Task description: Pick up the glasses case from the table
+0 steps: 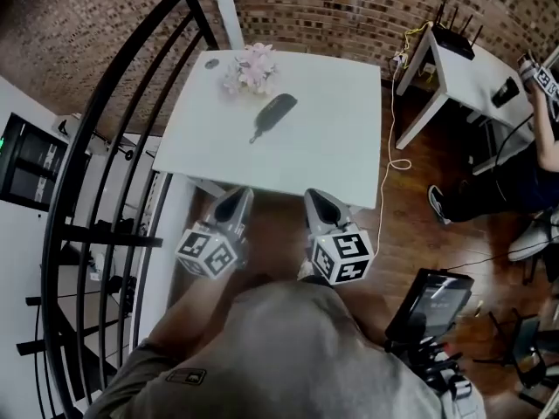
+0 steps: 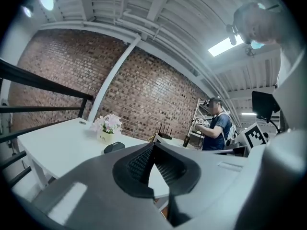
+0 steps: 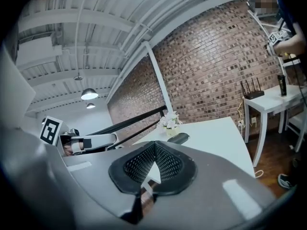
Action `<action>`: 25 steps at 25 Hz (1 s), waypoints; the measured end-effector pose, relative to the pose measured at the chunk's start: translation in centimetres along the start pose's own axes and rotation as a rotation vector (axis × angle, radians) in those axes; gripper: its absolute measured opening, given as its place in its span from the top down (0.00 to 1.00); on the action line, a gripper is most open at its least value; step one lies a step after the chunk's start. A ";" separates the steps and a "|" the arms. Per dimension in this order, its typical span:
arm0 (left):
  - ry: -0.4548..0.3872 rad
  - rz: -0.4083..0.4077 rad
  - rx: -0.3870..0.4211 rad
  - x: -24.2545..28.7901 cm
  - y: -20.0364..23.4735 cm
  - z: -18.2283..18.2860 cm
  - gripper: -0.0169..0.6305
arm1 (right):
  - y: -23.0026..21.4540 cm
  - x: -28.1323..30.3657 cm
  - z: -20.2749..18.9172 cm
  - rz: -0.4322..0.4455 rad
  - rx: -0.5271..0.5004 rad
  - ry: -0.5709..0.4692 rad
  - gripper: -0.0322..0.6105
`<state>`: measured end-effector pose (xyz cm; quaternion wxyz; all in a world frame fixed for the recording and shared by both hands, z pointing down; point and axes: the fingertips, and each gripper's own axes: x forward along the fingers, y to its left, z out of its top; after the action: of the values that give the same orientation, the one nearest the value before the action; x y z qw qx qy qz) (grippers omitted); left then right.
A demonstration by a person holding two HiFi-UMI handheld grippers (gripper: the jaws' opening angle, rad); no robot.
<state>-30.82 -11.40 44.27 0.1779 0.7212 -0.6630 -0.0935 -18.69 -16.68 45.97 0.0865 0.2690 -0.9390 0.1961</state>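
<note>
Aiming for the case [image 1: 274, 112] on the worktop [image 1: 341, 151] just beside the flowers [image 1: 251, 66], spread the fingers [image 1: 325, 211] of your right gripper [image 1: 314, 196] early, since it and the left gripper [image 1: 239, 197] are both clenched empty, well short of the flowers.

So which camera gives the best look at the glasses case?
The head view: it shows the whole glasses case from above, lying on the white table near the flowers. The left gripper view catches only a low dark sliver; the right gripper view shows it side-on.
</note>
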 end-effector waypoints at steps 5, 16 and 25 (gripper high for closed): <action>0.040 -0.003 -0.007 3.7 3.0 -0.4 0.98 | -2.2 3.8 -0.1 -0.022 0.023 0.027 0.94; 0.155 -0.118 0.039 12.4 12.9 -0.7 0.98 | -4.4 13.6 0.8 -0.212 0.028 0.041 0.94; 0.260 -0.106 0.117 18.8 16.4 -3.3 0.97 | -7.6 18.1 0.6 -0.223 0.046 0.101 0.94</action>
<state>-42.77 -30.50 55.43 0.2147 0.7701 -0.5999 0.0300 -29.81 -31.40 52.75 0.1488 0.3633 -0.8930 0.2200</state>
